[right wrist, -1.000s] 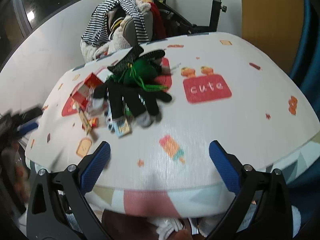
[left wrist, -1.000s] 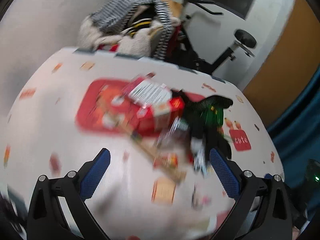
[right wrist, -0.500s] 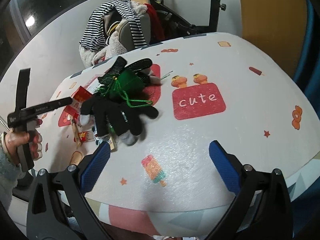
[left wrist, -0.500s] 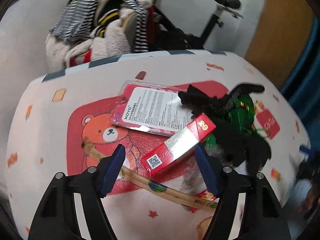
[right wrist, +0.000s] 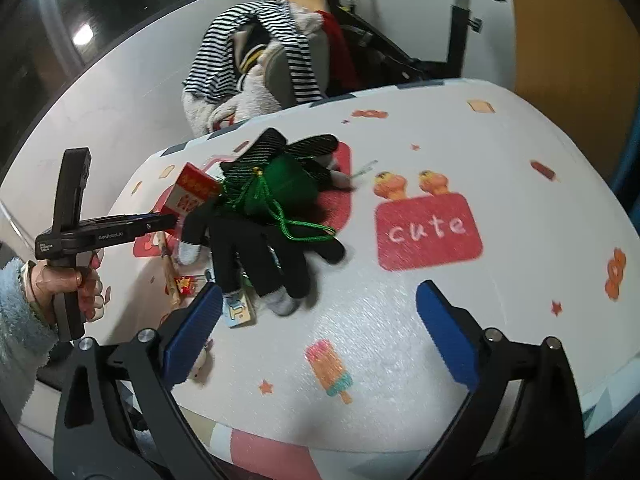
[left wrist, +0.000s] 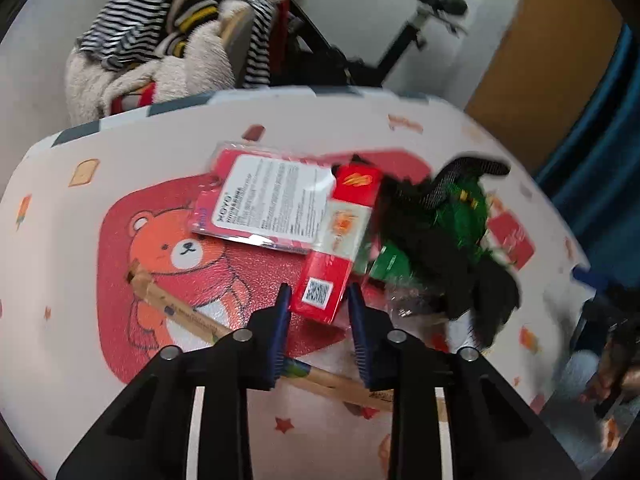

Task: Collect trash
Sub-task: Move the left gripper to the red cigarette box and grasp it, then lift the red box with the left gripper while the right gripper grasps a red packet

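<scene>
A long red and white box (left wrist: 334,252) lies in a pile of trash on the table (left wrist: 80,280), and it also shows in the right wrist view (right wrist: 191,192). My left gripper (left wrist: 318,312) has its blue jaws closed around the near end of this box. Beside the box lie a red blister pack (left wrist: 268,204), a paper-wrapped chopstick pair (left wrist: 192,316), a black glove (right wrist: 256,256) and a green pouch (right wrist: 286,186). My right gripper (right wrist: 318,320) is open and empty above the table's near edge, short of the glove.
A chair heaped with striped and fluffy clothes (left wrist: 172,48) stands behind the table. An exercise bike (left wrist: 400,40) is at the back right. Small wrappers (right wrist: 188,284) and a small card (right wrist: 238,310) lie by the glove. The left hand-held gripper (right wrist: 76,236) shows at left.
My left gripper has moved in on the red and white box and its jaws have closed around the box's near end. My right gripper has stayed open and moved slightly closer.
</scene>
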`<control>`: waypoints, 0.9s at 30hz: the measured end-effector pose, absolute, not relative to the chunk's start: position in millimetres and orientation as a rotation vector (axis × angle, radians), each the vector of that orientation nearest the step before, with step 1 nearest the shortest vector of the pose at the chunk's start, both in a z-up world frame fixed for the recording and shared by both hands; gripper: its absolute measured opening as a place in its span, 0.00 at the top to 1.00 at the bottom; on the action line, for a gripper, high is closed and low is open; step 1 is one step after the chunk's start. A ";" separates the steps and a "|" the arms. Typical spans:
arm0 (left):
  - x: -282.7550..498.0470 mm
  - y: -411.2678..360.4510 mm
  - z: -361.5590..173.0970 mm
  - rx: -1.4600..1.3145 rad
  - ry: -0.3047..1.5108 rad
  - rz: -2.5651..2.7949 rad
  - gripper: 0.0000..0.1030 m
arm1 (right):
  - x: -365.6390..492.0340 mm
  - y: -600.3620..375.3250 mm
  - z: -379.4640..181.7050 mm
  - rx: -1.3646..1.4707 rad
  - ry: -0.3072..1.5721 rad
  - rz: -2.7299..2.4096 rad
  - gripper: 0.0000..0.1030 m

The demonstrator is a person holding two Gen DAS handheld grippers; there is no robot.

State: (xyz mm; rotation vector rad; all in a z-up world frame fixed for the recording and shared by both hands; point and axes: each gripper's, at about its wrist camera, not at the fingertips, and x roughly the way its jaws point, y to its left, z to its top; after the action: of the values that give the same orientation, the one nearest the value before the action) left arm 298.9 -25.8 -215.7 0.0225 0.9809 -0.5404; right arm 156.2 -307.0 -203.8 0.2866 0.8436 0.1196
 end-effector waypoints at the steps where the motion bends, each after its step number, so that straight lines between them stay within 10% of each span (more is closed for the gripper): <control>1: 295.3 -20.5 -209.8 -0.021 0.965 -0.529 0.75 | 157.8 -305.9 -202.8 0.287 0.844 0.124 0.12; 10: 245.7 5.1 -174.0 -0.135 0.879 -0.433 0.78 | 175.4 -298.5 -195.0 0.274 0.825 0.141 0.16; 15: 217.6 23.2 -155.2 -0.231 0.798 -0.404 0.78 | 205.0 -304.8 -182.8 0.327 0.818 0.212 0.42; 25: 185.7 29.6 -137.8 -0.304 0.754 -0.388 0.78 | 290.7 -276.6 -186.7 0.141 0.803 0.210 0.55; 27: 182.2 31.3 -138.7 -0.304 0.759 -0.379 0.78 | 304.2 -275.7 -192.5 0.148 0.833 0.216 0.83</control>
State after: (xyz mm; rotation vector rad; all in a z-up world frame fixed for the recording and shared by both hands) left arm 182.2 31.3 -138.7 -0.3041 0.7593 -0.3790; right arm 304.2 -275.7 -192.5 0.1485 0.8333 0.2158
